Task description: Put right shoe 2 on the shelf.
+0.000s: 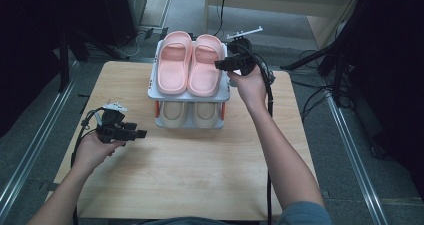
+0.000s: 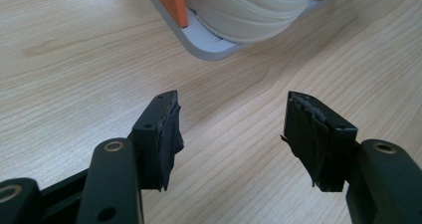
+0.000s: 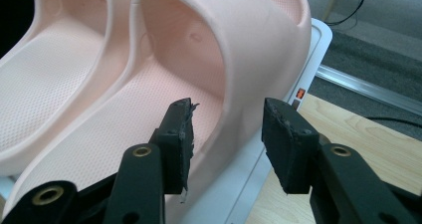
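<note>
A white two-shelf shoe rack (image 1: 153,89) stands at the back middle of the wooden table (image 1: 190,170). Its top shelf carries a pink slipper pair: left one (image 1: 173,67), right one (image 1: 206,65). Beige slippers (image 1: 190,113) lie on the lower shelf. My right gripper (image 1: 219,64) is at the right pink slipper's (image 3: 239,50) outer side. Its jaws (image 3: 226,129) stand open astride the slipper's side wall, one inside the slipper, one outside, pads not pressing. My left gripper (image 1: 142,133) hovers low over the table left of the rack, open (image 2: 231,134) and holding nothing.
In the left gripper view the rack's lower corner (image 2: 209,47), an orange post (image 2: 171,2) and a beige slipper (image 2: 249,10) lie just ahead. Bare wood spreads in front of the rack. Dark stands and cables surround the table; metal rails run along both sides.
</note>
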Action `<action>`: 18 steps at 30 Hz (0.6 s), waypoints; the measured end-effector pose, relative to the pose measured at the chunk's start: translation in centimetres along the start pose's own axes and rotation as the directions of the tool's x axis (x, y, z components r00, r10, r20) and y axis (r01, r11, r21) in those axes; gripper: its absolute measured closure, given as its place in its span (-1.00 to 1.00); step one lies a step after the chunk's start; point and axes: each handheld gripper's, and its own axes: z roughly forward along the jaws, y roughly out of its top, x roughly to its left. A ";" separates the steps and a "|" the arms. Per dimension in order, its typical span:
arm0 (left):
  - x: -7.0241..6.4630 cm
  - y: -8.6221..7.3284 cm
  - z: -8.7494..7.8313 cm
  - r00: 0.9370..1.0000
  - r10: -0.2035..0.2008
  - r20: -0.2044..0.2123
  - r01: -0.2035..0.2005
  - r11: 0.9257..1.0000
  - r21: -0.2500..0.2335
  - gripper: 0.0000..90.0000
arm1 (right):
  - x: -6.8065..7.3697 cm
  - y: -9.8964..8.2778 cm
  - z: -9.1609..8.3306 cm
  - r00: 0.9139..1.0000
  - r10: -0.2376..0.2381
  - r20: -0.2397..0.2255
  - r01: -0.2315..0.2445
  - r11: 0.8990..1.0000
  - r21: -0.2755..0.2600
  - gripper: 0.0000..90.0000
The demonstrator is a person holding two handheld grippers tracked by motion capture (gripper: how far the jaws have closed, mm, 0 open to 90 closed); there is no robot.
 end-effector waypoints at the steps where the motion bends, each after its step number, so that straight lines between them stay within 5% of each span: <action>1: 0.0 0.1 0.1 1.000 0.000 0.005 0.000 1.000 0.001 -0.13 | 0.0 -0.1 -0.1 1.000 -0.003 -0.001 0.003 1.000 -0.004 0.25; 18: -0.3 1.1 1.1 0.999 -0.002 0.040 0.002 1.000 -0.002 -0.12 | -0.6 -4.6 -2.3 0.996 -0.044 -0.077 0.037 0.995 -0.088 0.19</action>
